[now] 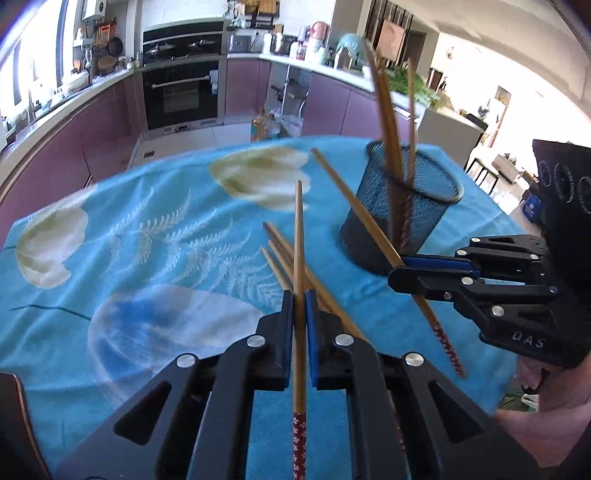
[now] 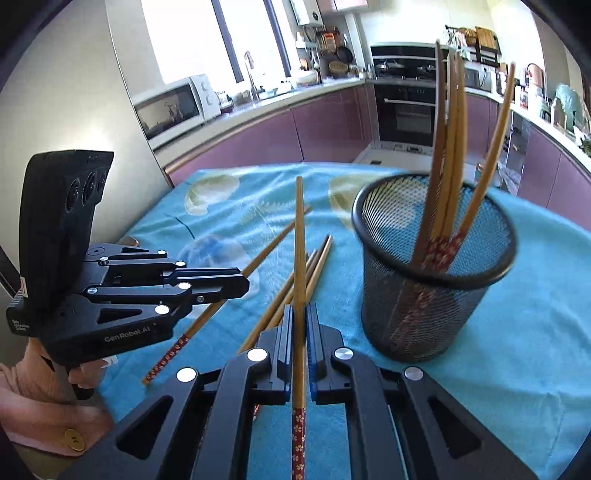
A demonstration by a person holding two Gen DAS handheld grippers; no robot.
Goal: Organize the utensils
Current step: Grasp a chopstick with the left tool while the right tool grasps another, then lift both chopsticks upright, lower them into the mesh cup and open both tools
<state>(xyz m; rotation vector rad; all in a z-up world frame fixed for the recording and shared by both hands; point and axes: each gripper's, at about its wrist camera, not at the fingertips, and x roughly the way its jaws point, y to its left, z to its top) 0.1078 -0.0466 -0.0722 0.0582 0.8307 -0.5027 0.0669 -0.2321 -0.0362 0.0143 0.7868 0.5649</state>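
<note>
I've got both tongs, left [image 1: 300,295] and right [image 2: 301,310], each clamped on one chopstick [image 1: 298,258] near the cup [image 2: 436,266], three loose on the tabletop [image 1: 147,240]; risk: a stick pivots and misses the rim.

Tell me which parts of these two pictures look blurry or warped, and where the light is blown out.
Left wrist view: the mesh cup and the chopsticks standing in it are motion-smeared, the left gripper stays sharp, the room at the right edge is overexposed.
Right wrist view: the cup is smeared again, the window is blown out, and the counter line bows from fisheye distortion.
</note>
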